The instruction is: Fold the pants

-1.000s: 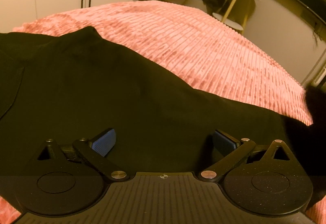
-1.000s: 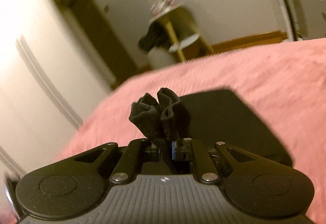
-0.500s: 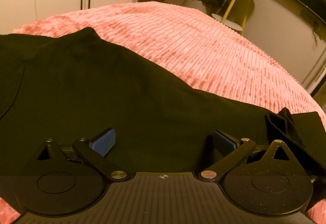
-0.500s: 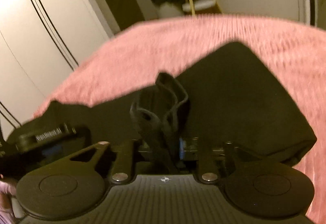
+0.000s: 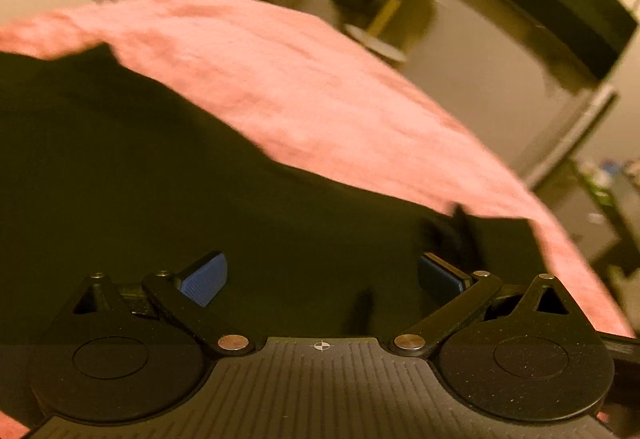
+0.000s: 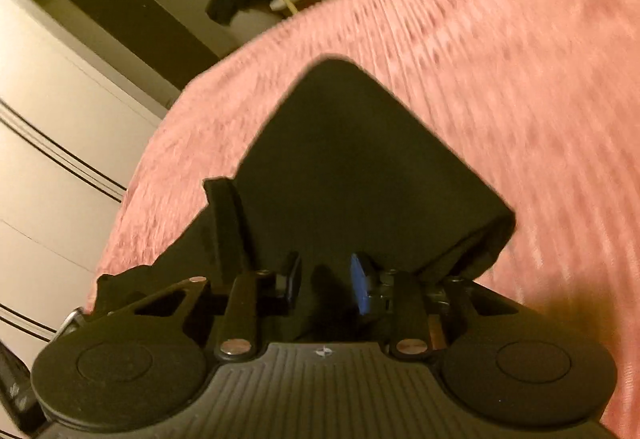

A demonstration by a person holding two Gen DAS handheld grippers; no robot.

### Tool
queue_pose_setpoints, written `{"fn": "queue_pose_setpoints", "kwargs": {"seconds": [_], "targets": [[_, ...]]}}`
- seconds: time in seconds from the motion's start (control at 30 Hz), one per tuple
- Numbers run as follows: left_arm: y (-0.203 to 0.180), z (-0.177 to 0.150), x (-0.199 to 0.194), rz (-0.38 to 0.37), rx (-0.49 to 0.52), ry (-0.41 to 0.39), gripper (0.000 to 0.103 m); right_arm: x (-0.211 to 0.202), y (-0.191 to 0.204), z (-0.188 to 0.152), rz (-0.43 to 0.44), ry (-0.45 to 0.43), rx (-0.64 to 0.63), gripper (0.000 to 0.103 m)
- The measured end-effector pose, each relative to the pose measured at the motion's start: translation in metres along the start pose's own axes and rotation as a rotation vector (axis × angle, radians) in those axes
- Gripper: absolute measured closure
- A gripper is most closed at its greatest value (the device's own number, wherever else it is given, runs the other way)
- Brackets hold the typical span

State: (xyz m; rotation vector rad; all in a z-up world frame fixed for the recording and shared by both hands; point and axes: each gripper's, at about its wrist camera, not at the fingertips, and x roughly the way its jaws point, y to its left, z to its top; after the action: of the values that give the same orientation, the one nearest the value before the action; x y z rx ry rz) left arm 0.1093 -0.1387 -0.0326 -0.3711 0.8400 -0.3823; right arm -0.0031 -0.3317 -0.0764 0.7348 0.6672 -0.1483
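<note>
Currently the black pants [image 6: 360, 159] lie spread on the pink bedspread [image 6: 520, 79], one folded end reaching toward its far edge. Left gripper [image 5: 320, 275]: jaws spread wide above the fabric, gripping nothing. Right gripper [image 6: 326, 283]: jaws have just been closing, a narrow gap remains, pads clear of the cloth beneath them.

I see black pants [image 6: 352, 167] lying flat on the pink bed [image 6: 520, 79], leg end folded over, corner pointing 12 o'clock.
</note>
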Motion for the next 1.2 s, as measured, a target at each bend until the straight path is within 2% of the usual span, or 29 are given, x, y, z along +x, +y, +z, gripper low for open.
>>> {"fn": "queue_pose_setpoints", "kwargs": {"seconds": [0.1, 0.27, 0.33, 0.37, 0.43, 0.6, 0.67, 0.7, 0.73, 0.83, 0.9, 1.03, 1.1, 1.2], "targets": [[-0.009, -0.003, 0.007, -0.141, -0.052, 0.065, 0.0, 0.0, -0.001, -0.002, 0.015, -0.003, 0.007, 0.077], [-0.018, -0.01, 0.033, -0.302, -0.162, 0.184, 0.001, -0.012, -0.007, -0.001, 0.064, -0.057, 0.08, 0.077], [-0.02, -0.011, 0.046, -0.344, -0.203, 0.211, 0.01, -0.016, -0.006, 0.0, 0.069, -0.096, 0.07, 0.076], [-0.023, -0.012, 0.052, -0.342, -0.202, 0.224, 0.014, -0.019, -0.005, -0.002, 0.072, -0.107, 0.064, 0.076], [-0.029, -0.012, 0.063, -0.342, -0.18, 0.241, 0.036, -0.019, -0.006, 0.001, 0.074, -0.109, 0.062, 0.076], [-0.039, -0.012, 0.08, -0.35, -0.156, 0.261, 0.044, -0.011, -0.009, 0.004, 0.077, -0.113, 0.081, 0.076], [-0.043, -0.013, 0.084, -0.327, -0.136, 0.258, 0.06, -0.009, -0.009, 0.004, 0.072, -0.113, 0.073, 0.076], [-0.042, -0.014, 0.086, -0.305, -0.132, 0.259, 0.081, -0.007, -0.008, 0.004, 0.071, -0.112, 0.07, 0.076], [-0.04, -0.016, 0.089, -0.293, -0.14, 0.267, 0.089, -0.006, -0.008, 0.003, 0.071, -0.111, 0.069, 0.076], [-0.03, -0.017, 0.092, -0.33, -0.203, 0.274, 0.091, -0.006, -0.007, 0.003, 0.074, -0.113, 0.067, 0.076], [-0.032, -0.018, 0.089, -0.321, -0.195, 0.258, 0.092, -0.009, -0.007, 0.003, 0.088, -0.122, 0.069, 0.072], [-0.025, -0.006, 0.059, -0.253, -0.167, 0.225, 0.092, -0.031, -0.009, 0.003, 0.133, -0.213, 0.085, 0.06], [-0.013, 0.009, 0.038, -0.212, -0.151, 0.202, 0.092, -0.04, -0.012, 0.003, 0.14, -0.246, 0.089, 0.058], [0.004, 0.019, 0.009, -0.095, -0.06, 0.129, 0.092, -0.038, -0.015, 0.004, 0.134, -0.212, 0.107, 0.058]]}}
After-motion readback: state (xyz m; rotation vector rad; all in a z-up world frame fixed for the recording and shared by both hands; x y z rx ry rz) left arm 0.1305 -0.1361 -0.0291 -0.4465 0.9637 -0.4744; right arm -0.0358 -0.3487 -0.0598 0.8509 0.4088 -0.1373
